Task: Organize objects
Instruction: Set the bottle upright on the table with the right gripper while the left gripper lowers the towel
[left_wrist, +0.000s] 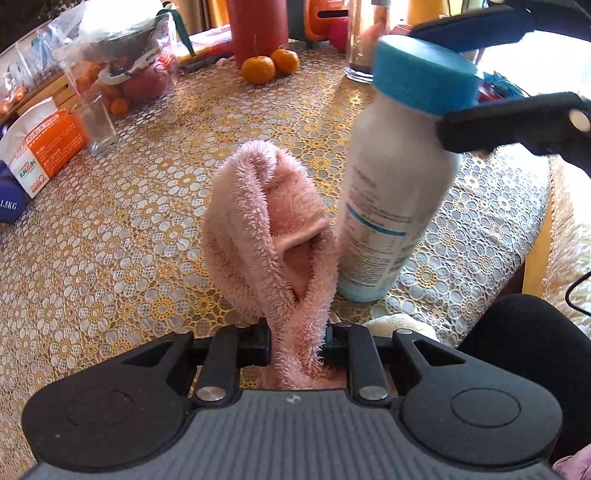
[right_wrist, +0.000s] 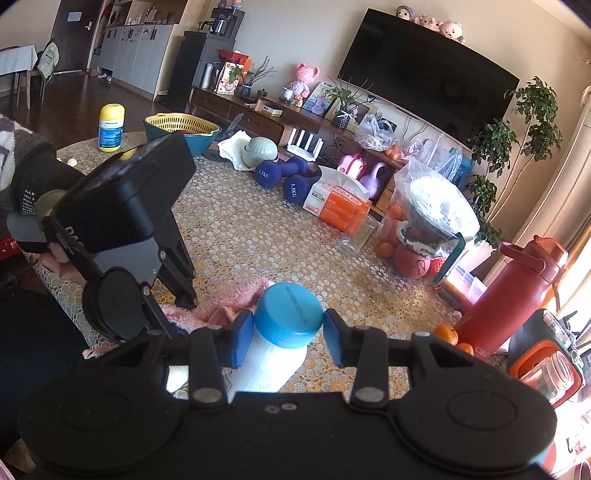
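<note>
A table (left_wrist: 129, 240) under a gold lace cloth fills both views. At its far side stand a red flask (right_wrist: 517, 291), a bag of fruit (right_wrist: 428, 229), an orange-and-white box (right_wrist: 338, 206), two blue dumbbells (right_wrist: 291, 181) and a yellow basket (right_wrist: 181, 125). A yellow-capped jar (right_wrist: 110, 127) stands well apart near the far edge. An empty glass (left_wrist: 96, 123) stands just beside the box, and two oranges (left_wrist: 269, 64) lie at the flask's foot.

The white bottle (left_wrist: 388, 206) with a blue cap (right_wrist: 287, 314) stands tilted, its base on the cloth. The right gripper (right_wrist: 288, 334) pinches it just under the cap, blue pads on either side of the neck.

The pink towel (left_wrist: 269, 236) hangs bunched just beside the bottle, touching its lower side. The left gripper (left_wrist: 297, 341) has its fingers pressed together on a twisted fold of the towel, pointing steeply down at the table.
</note>
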